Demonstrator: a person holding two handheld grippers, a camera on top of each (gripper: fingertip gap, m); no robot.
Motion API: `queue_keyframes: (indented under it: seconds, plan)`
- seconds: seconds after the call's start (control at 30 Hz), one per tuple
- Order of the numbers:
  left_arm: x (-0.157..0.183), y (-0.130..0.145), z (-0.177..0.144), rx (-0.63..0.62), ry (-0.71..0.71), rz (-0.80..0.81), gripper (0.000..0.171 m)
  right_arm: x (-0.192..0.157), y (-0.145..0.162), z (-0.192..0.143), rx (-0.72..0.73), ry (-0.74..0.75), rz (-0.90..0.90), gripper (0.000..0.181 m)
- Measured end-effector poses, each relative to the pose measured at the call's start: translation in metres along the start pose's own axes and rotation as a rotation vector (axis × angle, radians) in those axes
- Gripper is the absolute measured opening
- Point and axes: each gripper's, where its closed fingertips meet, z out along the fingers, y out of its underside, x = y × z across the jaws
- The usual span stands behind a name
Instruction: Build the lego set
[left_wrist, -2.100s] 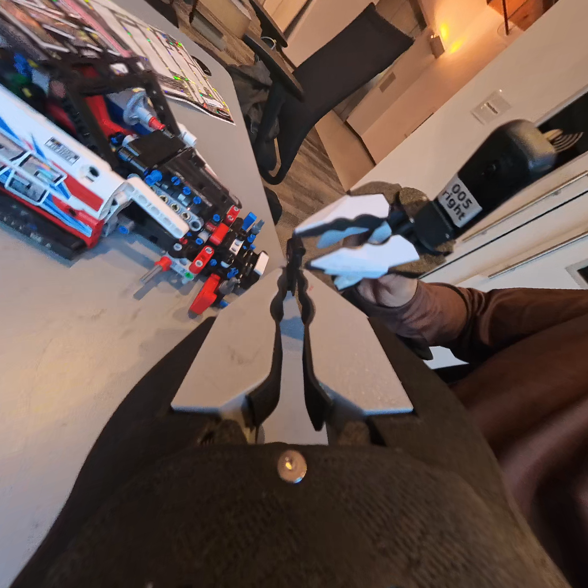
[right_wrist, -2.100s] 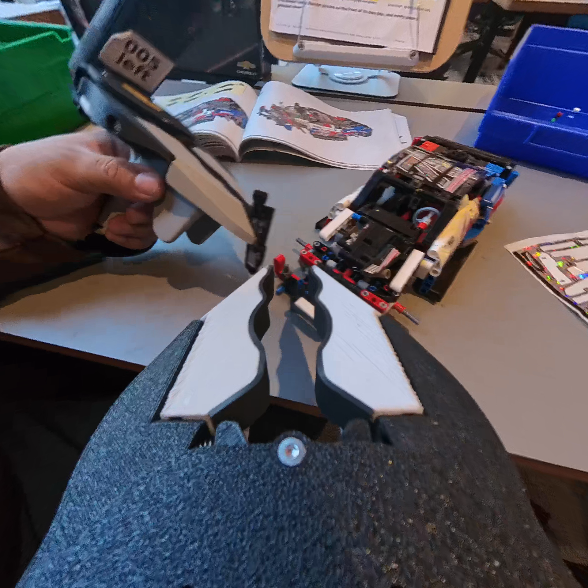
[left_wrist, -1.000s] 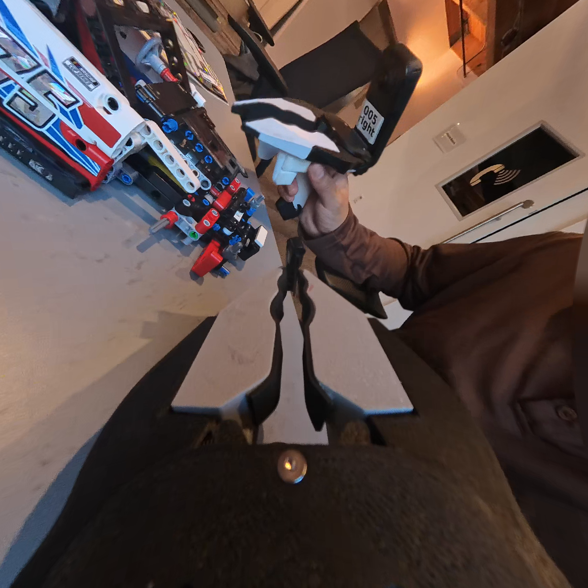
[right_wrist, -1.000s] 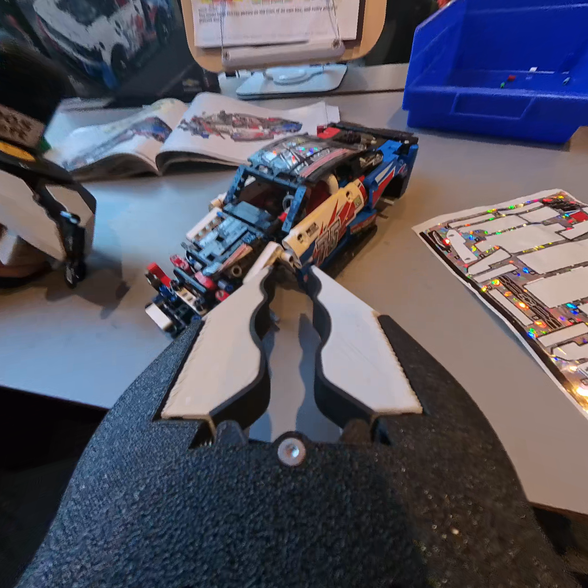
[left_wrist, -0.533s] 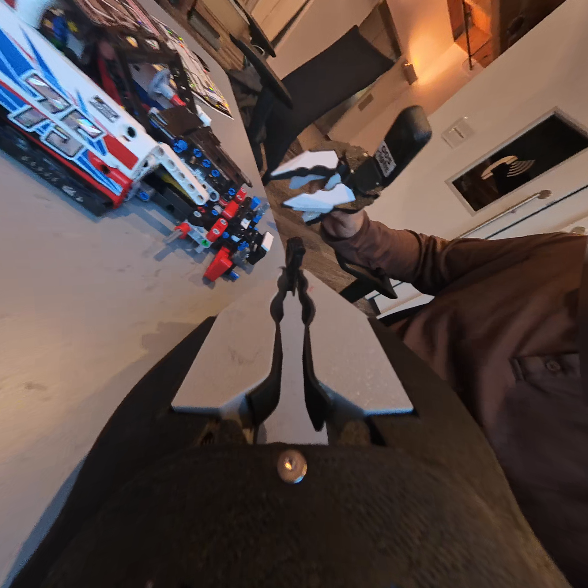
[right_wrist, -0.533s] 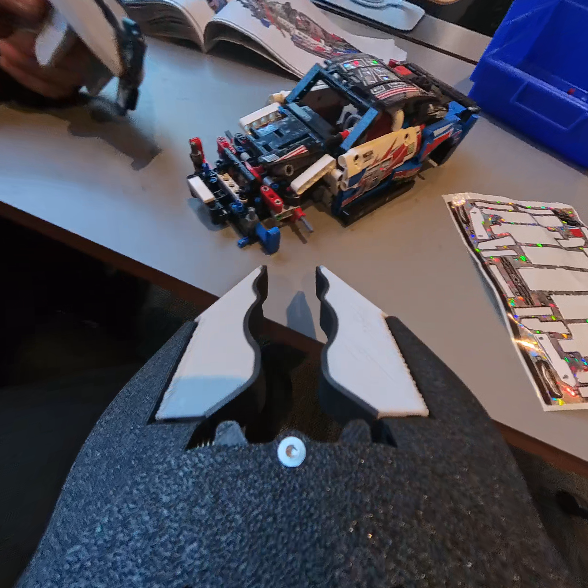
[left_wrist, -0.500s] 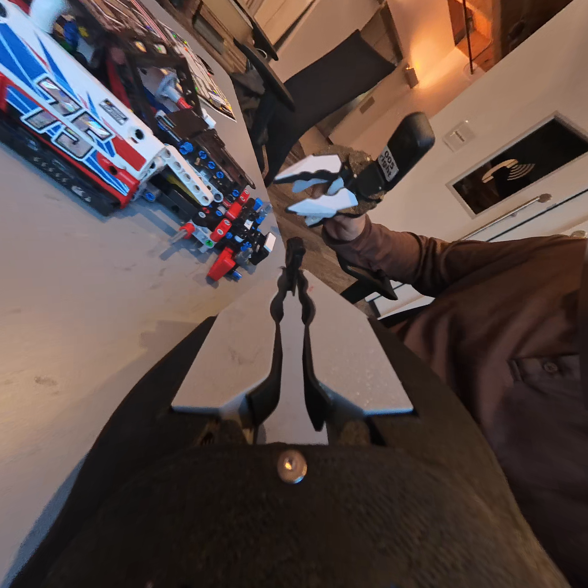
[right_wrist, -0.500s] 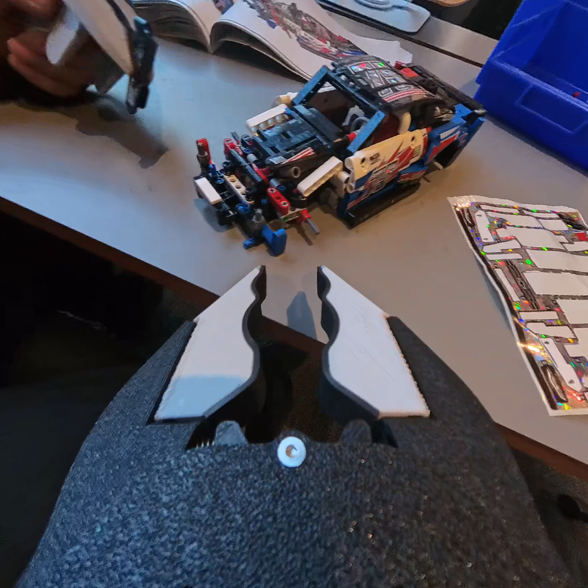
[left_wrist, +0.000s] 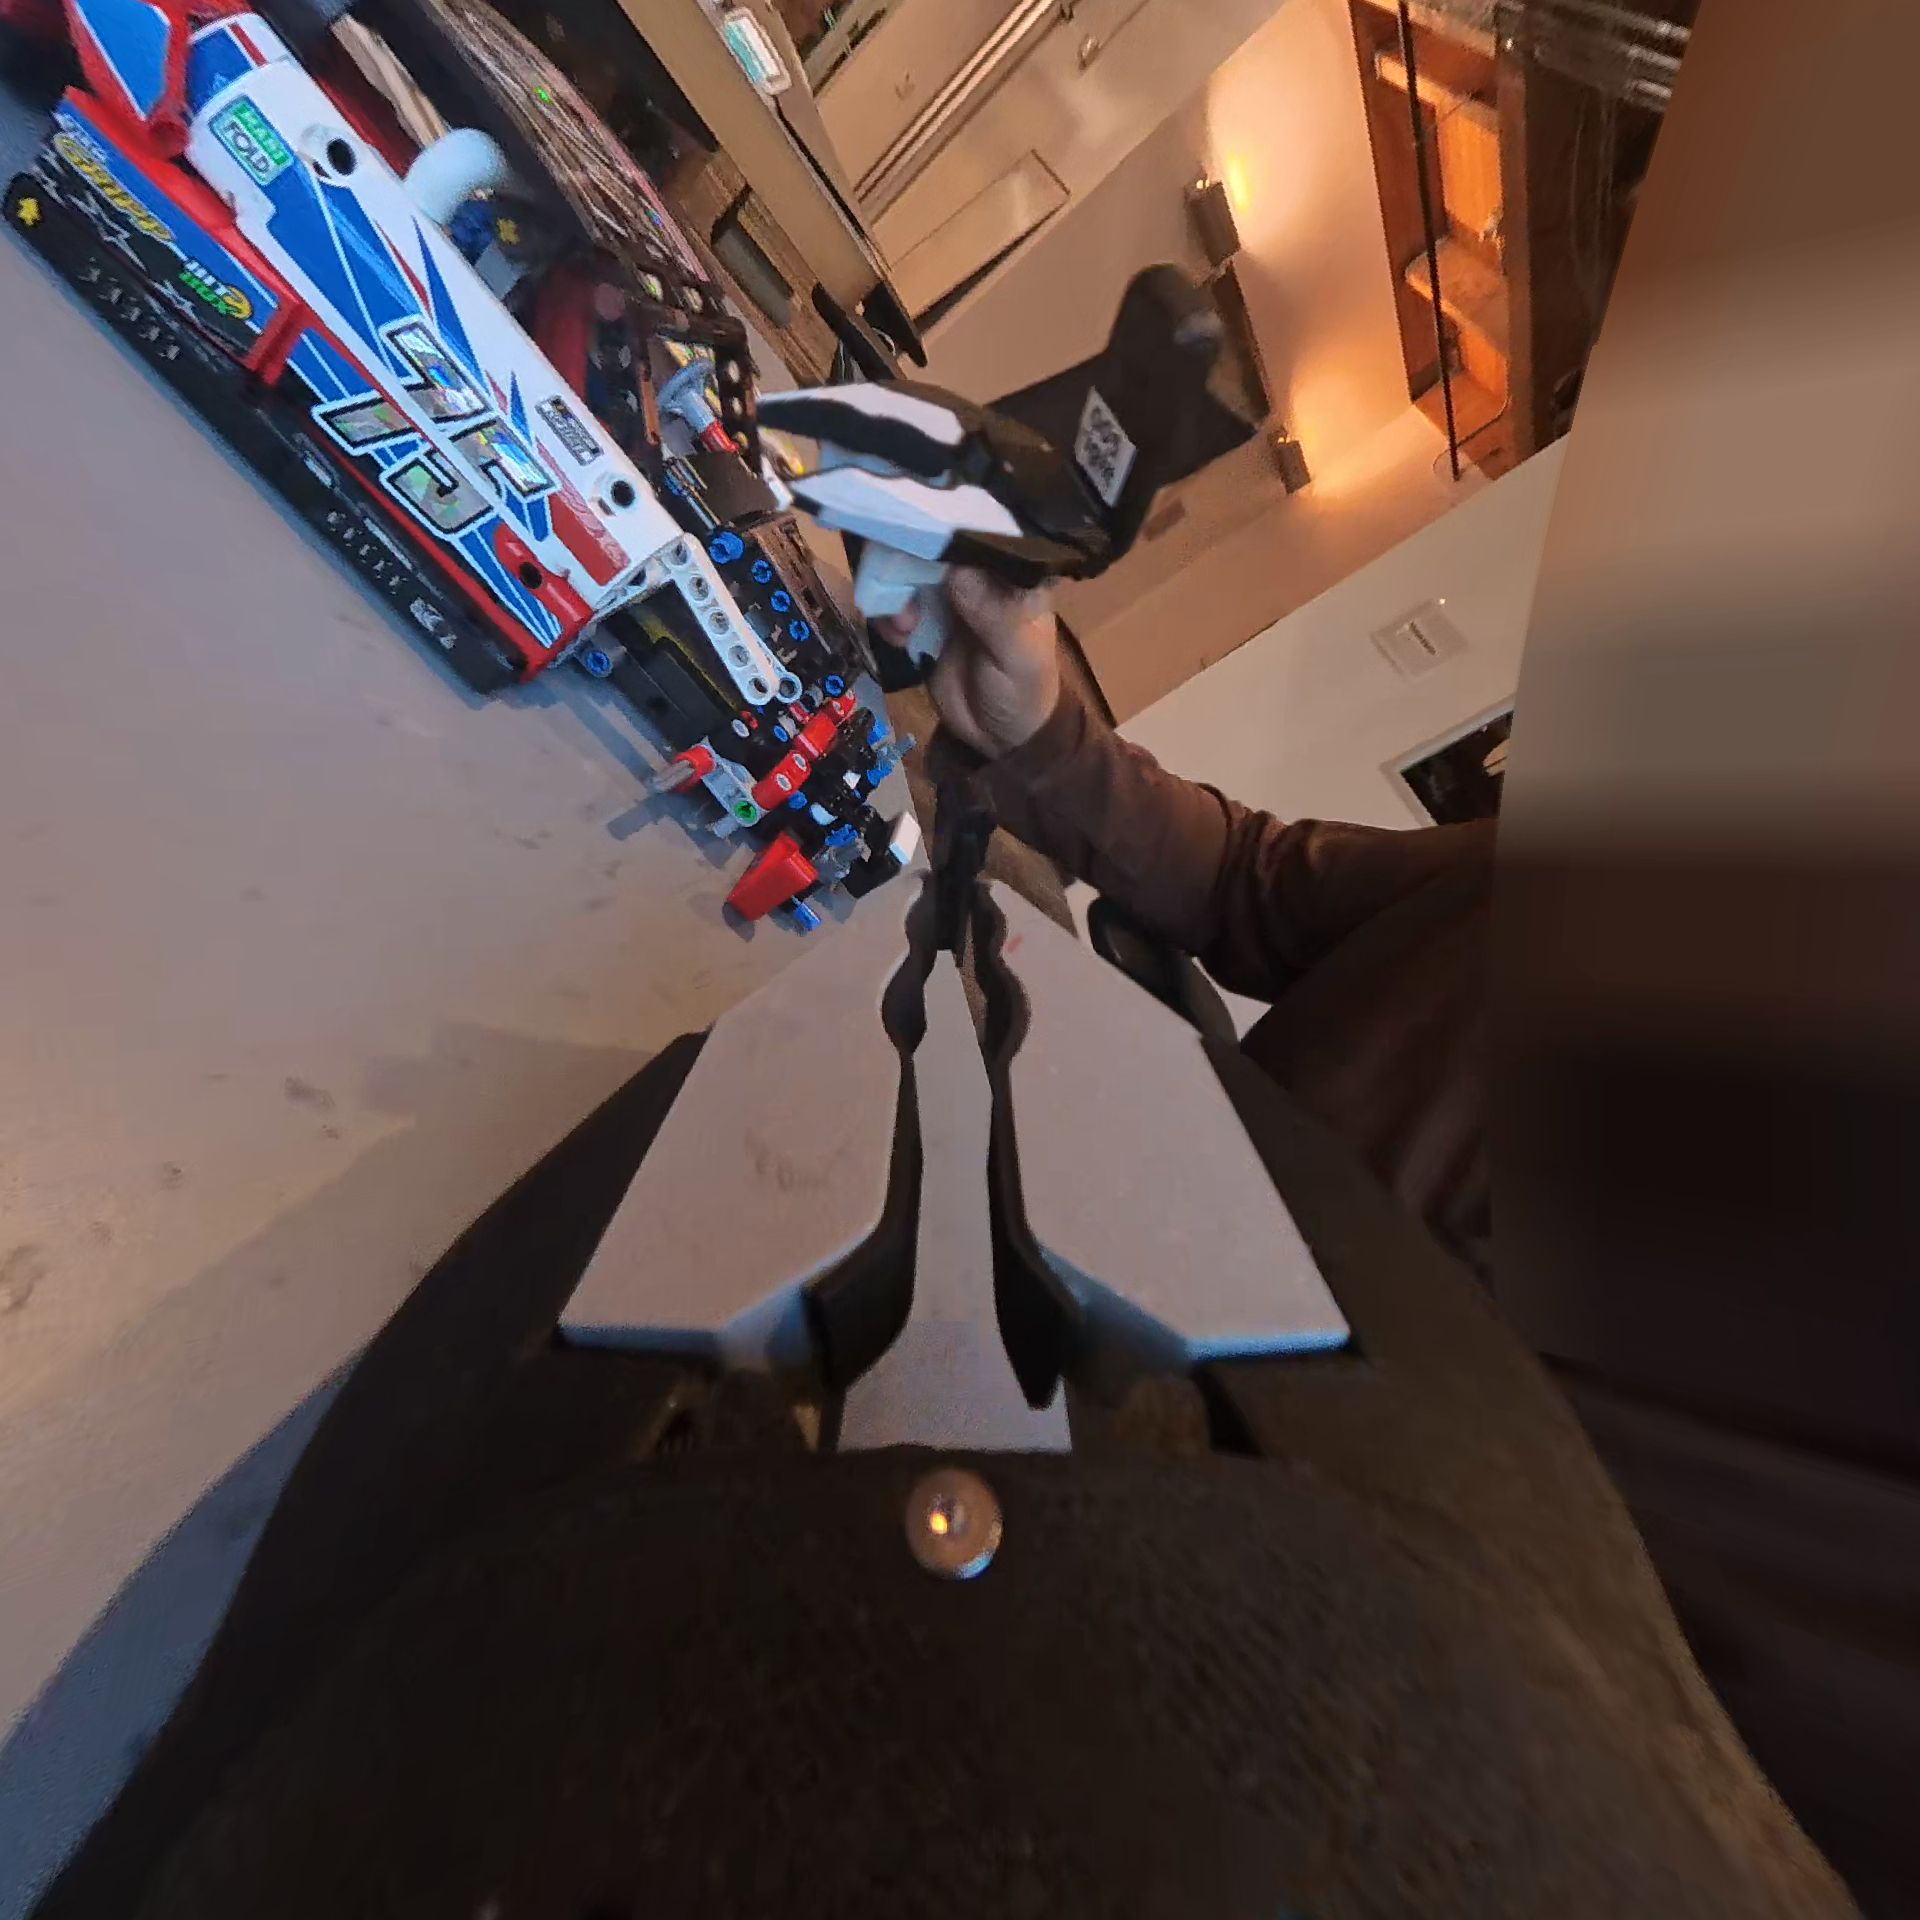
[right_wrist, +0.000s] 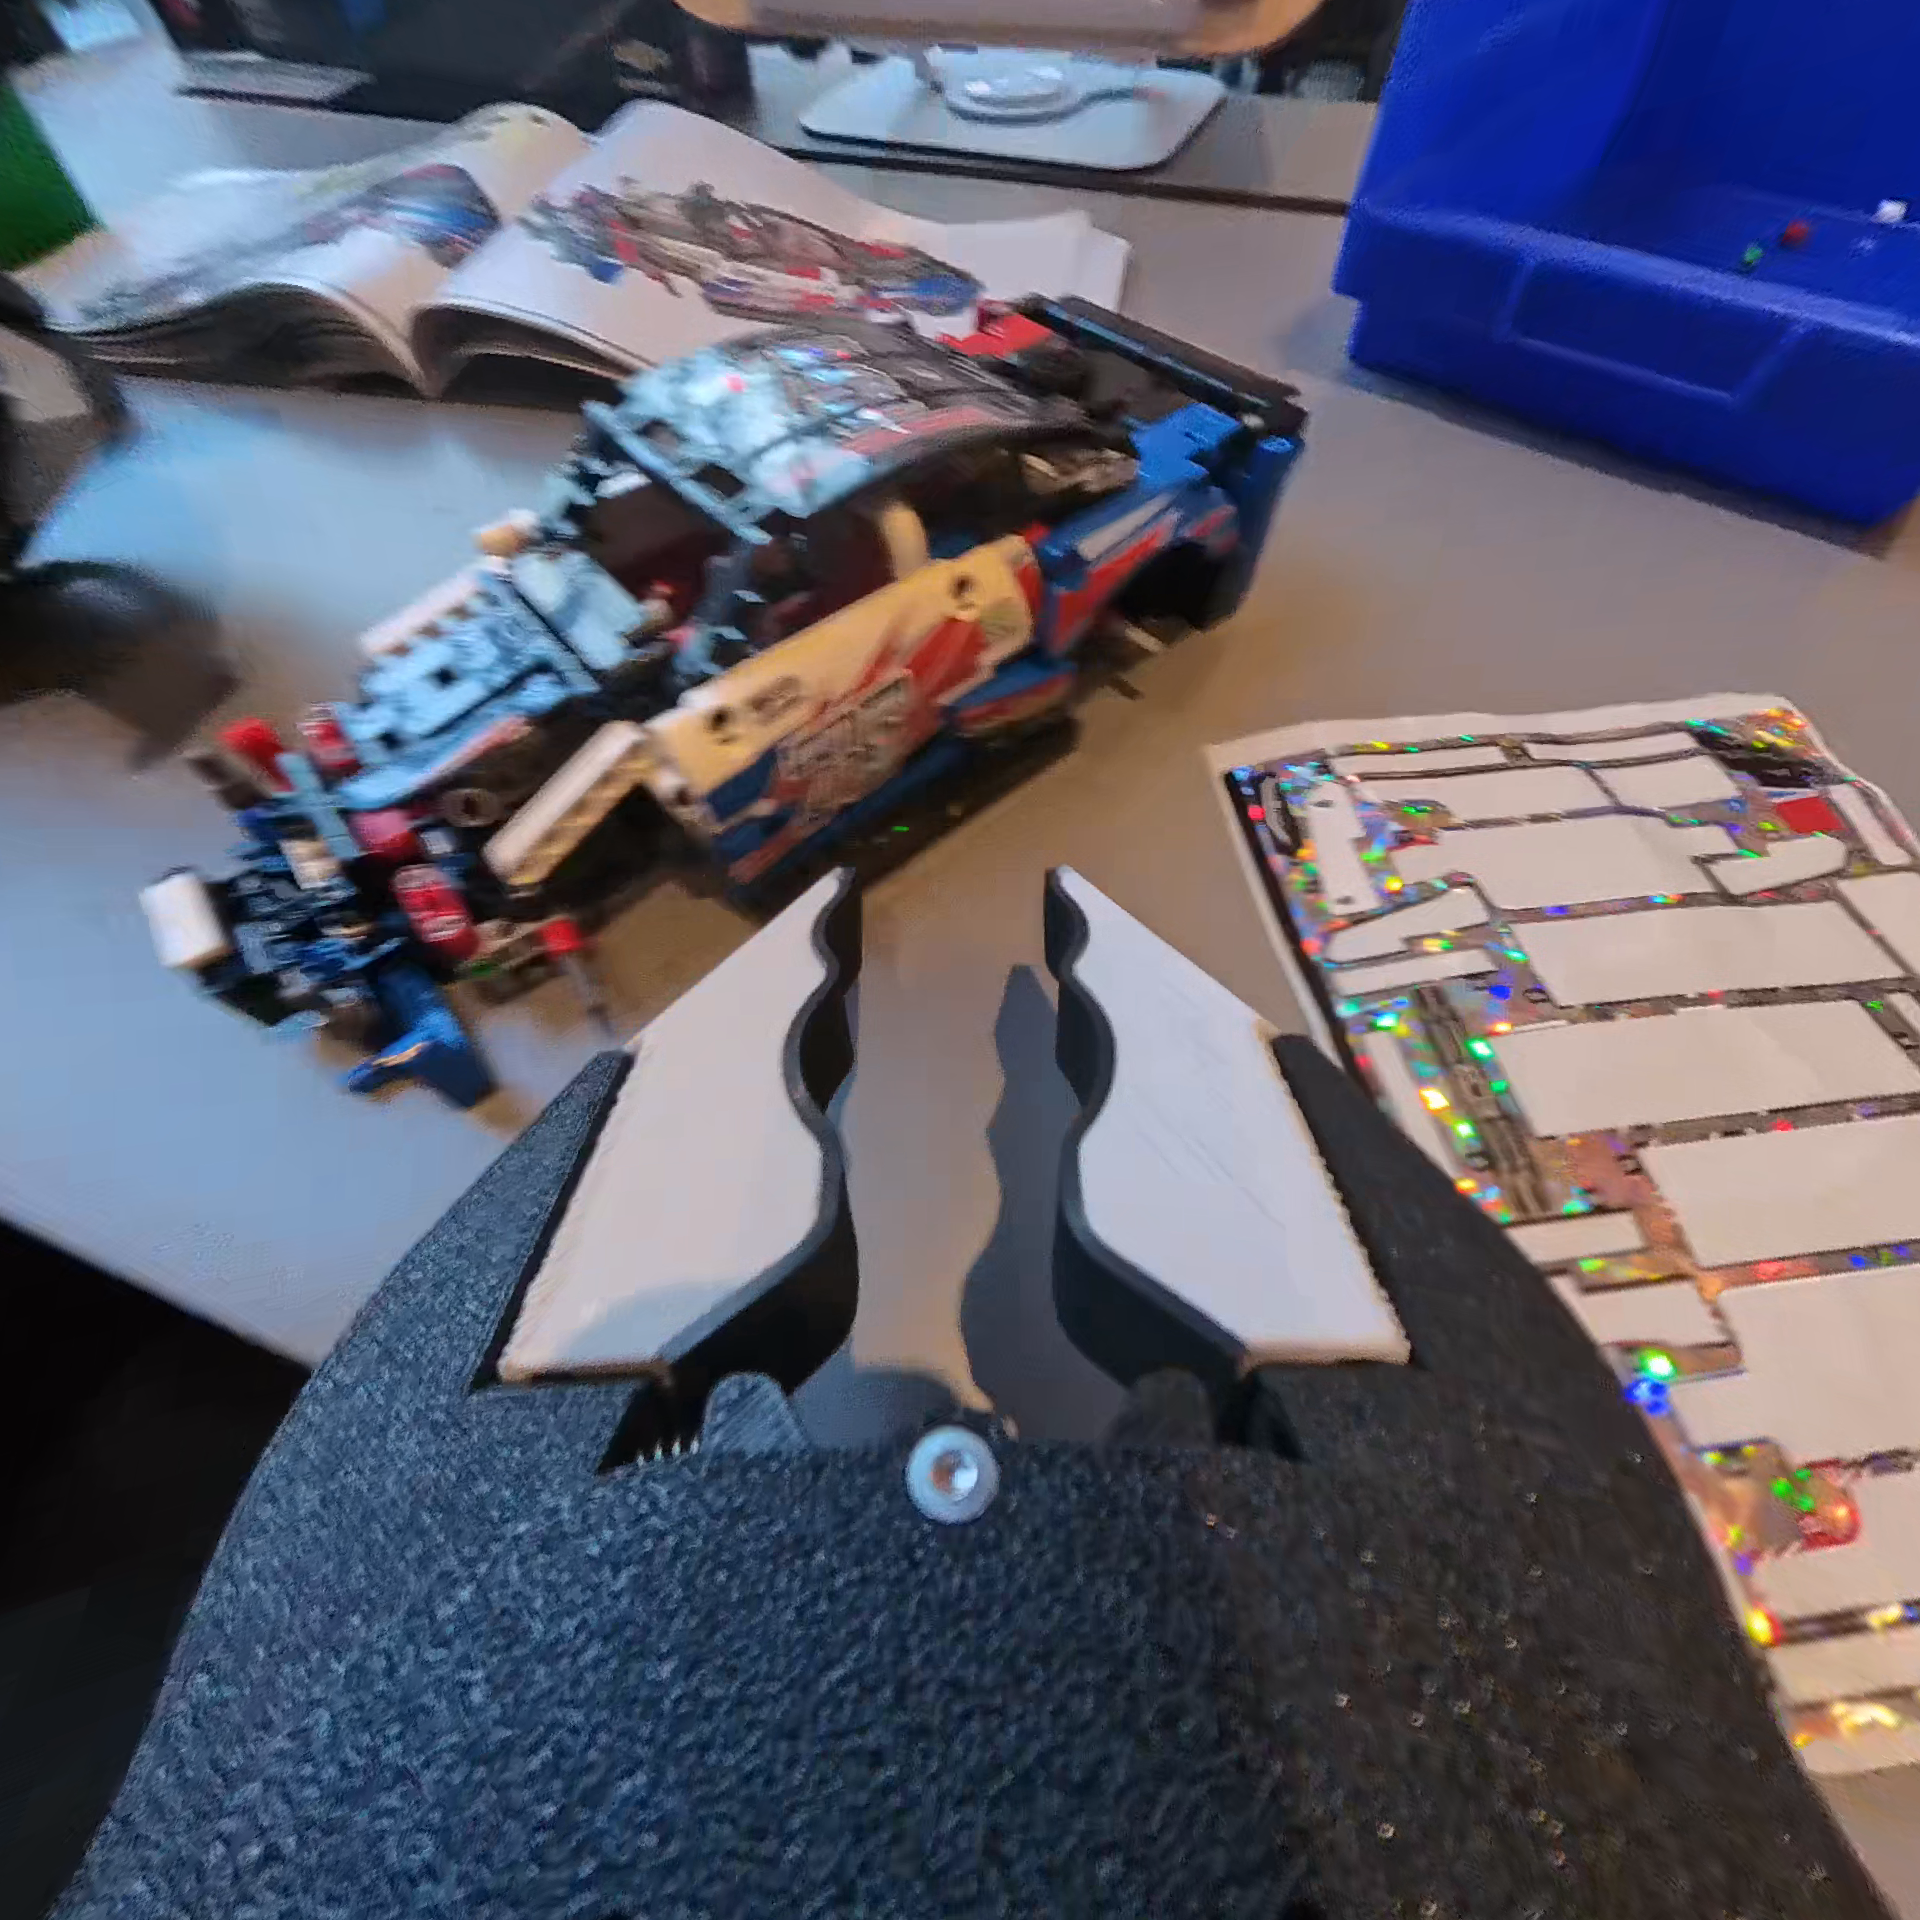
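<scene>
The partly built lego car, white, blue and red with a black roof, stands on the grey table; its open front end with red and blue pins points left. It also shows in the left wrist view. My left gripper is shut on a thin black lego piece and holds it above the table edge, just off the car's front end. My right gripper is open and empty, low over the table beside the car's near side. It also shows in the left wrist view, held in a hand.
A holographic sticker sheet lies right of my right gripper. A blue bin with a few small parts stands at the back right. An open instruction booklet lies behind the car. The table's front edge runs under the right gripper. The left gripper's tips are roughly 20 cm from the right gripper's.
My right gripper has moved forward over the table toward the car's near side, still open. My left gripper keeps the black piece and has shifted a little along the car.
</scene>
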Motion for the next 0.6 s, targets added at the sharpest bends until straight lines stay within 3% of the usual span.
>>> queue_keyframes:
  seconds: [0.13, 0.37, 0.5, 0.6]
  plan:
    - [-0.004, -0.002, 0.004, 0.016, -0.027, 0.003, 0.002, 0.016, 0.013, 0.013, -0.121, -0.078, 0.071, 0.014]
    - [-0.032, -0.020, 0.012, 0.033, -0.165, 0.001, 0.002, 0.034, 0.009, 0.012, -0.203, -0.054, 0.082, 0.016]
    - [-0.056, -0.041, 0.006, 0.074, -0.303, 0.033, 0.002, 0.036, 0.012, 0.031, -0.274, -0.017, 0.119, 0.009]
    - [-0.087, -0.056, -0.006, 0.048, -0.497, 0.080, 0.002, 0.045, 0.008, 0.041, -0.298, 0.052, 0.131, 0.010]
